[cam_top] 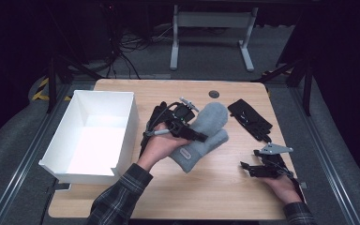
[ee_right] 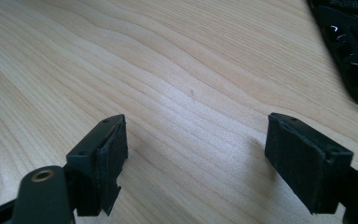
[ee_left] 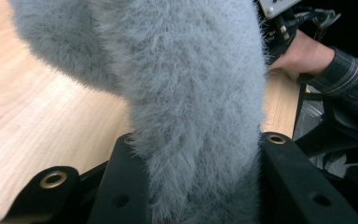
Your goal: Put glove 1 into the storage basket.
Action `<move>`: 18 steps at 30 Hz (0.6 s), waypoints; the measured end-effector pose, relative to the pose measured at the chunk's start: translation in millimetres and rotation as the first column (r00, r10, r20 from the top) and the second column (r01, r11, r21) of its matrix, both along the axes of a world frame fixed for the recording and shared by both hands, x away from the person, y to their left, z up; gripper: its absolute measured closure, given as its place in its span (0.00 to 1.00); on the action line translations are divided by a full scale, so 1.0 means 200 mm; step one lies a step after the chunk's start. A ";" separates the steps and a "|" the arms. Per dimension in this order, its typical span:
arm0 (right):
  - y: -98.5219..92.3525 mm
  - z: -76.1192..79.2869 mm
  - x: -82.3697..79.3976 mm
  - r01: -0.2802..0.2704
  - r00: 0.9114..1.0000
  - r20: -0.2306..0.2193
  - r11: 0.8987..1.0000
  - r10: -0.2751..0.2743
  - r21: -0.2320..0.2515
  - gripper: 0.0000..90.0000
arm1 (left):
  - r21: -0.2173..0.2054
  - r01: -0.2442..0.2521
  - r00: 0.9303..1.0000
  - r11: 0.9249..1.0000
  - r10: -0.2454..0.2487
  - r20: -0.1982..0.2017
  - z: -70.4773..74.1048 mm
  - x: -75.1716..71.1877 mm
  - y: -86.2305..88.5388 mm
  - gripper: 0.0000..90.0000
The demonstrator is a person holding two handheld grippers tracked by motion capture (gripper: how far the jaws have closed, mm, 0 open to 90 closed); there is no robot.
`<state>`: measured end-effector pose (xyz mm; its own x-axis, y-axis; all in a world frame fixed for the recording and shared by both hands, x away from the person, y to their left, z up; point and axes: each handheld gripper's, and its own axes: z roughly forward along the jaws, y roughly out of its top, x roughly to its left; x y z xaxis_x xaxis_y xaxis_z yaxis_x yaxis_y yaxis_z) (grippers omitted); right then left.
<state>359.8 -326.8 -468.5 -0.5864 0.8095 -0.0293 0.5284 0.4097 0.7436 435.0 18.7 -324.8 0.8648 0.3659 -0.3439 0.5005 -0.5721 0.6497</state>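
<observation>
The grey fleece mitten (cam_top: 205, 135) lay near the middle of the table (cam_top: 225, 192), its cuff toward seven o'clock and its tip toward one o'clock, with the left hand-held gripper (cam_top: 194, 136) pinching it across the body. In the left gripper view the fur (ee_left: 191, 93) bulged out between the two black jaws, which pressed on it from either side. It looked light, soft and floppy, so any part left unheld would likely sag; a hold near the cuff, where the fabric seemed firmer, would probably carry it best. The right hand-held gripper (cam_top: 251, 169) rested at about four o'clock with its jaws spread over bare wood, holding nothing. A white box (cam_top: 122, 140) stood open at nine o'clock. A black glove (cam_top: 249, 119) lay at two o'clock, its details hard to make out. Something dark under the left hand (cam_top: 161, 143) was mostly hidden, so I cannot tell what it was.
</observation>
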 end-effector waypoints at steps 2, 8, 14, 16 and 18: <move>0.00 0.00 0.00 0.000 1.000 0.000 1.000 0.000 0.000 0.24 | -0.009 -0.019 1.000 1.000 0.019 0.001 0.04 0.00 0.04 0.76; 0.00 0.00 0.00 -0.001 1.000 0.000 1.000 0.001 0.000 0.24 | -0.011 -0.045 0.999 0.999 0.045 0.019 0.11 0.00 0.12 0.76; 0.00 0.00 0.00 0.000 1.000 0.000 1.000 0.000 0.000 0.24 | -0.020 -0.070 0.997 0.997 0.071 0.025 0.17 0.01 0.20 0.76; 0.00 0.00 0.00 -0.001 1.000 0.000 1.000 0.001 0.001 0.24 | -0.028 -0.078 0.997 0.997 0.079 0.024 0.18 0.01 0.23 0.76; 0.00 0.00 0.00 -0.001 1.000 -0.001 1.000 0.001 0.001 0.24 | -0.028 -0.085 0.996 0.996 0.086 0.026 0.20 0.01 0.25 0.76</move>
